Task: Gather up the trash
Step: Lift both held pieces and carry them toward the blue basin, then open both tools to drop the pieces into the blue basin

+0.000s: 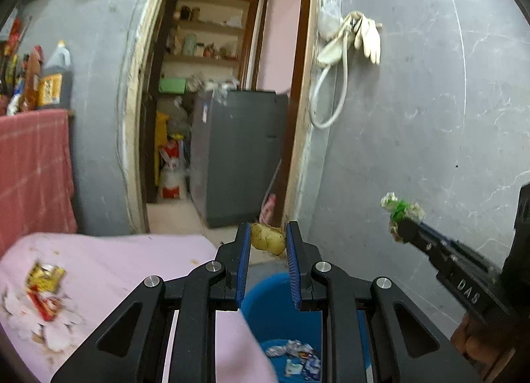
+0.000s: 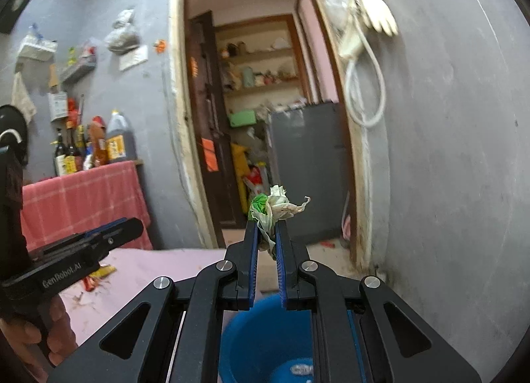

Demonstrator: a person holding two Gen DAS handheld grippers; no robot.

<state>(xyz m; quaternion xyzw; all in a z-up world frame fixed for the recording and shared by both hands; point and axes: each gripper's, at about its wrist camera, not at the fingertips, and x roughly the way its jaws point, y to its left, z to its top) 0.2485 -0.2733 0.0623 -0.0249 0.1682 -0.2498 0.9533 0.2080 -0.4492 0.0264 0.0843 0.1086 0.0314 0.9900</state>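
Note:
My left gripper [image 1: 267,234] is shut on a yellowish potato-like scrap [image 1: 268,239], held above the blue bucket [image 1: 281,310]. My right gripper [image 2: 266,229] is shut on a crumpled green-and-white wrapper [image 2: 275,207], also above the blue bucket [image 2: 265,333]. The right gripper shows in the left wrist view [image 1: 402,229] with the wrapper [image 1: 400,209] at its tips. The left gripper shows at the left of the right wrist view [image 2: 132,222]. Crumpled wrappers [image 1: 294,356] lie in the bucket's bottom. A yellow-red wrapper [image 1: 44,280] lies on the pink-clothed table [image 1: 132,263].
A grey wall [image 1: 430,118] stands close on the right, with gloves and a hose [image 1: 347,41] hanging on it. A doorway straight ahead shows a grey cabinet [image 1: 241,157] and shelves. Bottles [image 2: 96,147] stand on a red-clothed shelf [image 2: 82,204] at the left.

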